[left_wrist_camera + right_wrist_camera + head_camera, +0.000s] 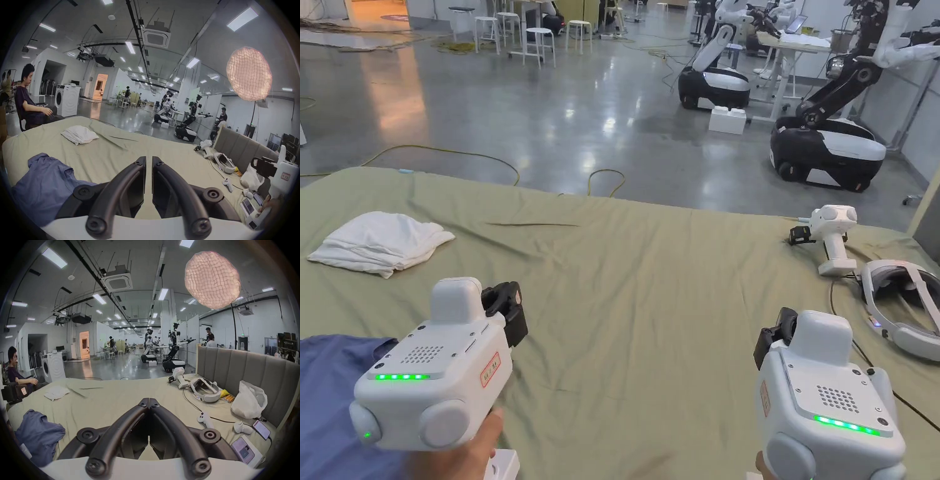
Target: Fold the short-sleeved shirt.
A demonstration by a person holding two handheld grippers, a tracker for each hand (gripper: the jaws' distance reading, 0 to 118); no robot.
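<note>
In the head view, the left tongs (503, 306) and the right tongs (773, 340) are held above a bed covered with an olive-green sheet (650, 300), neither touching any cloth. Their jaw tips are hidden behind the white housings here, so I cannot tell their state from this view. The blue short-sleeved shirt (328, 400) lies crumpled at the near left corner of the bed, just beside the left hand (465, 453). A folded white cloth (378, 242) rests farther off on the left. A spare white gripper (831, 240) and a white headset (900, 309) lie at the right edge.

In the left gripper view, the left tongs (149, 160) stand almost closed, a narrow gap between the jaws and nothing held. The blue shirt (42, 183) lies bunched to their left on the sheet, the white cloth (79, 136) beyond it. A person (27, 104) sits on a chair past the bed's far left corner.

In the right gripper view, the right tongs (149, 401) are closed with the tips meeting, gripping nothing. The blue shirt (39, 433) lies rumpled well off to the left. A white plastic bag (250, 400) leans against the grey headboard (243, 368) on the right.
</note>
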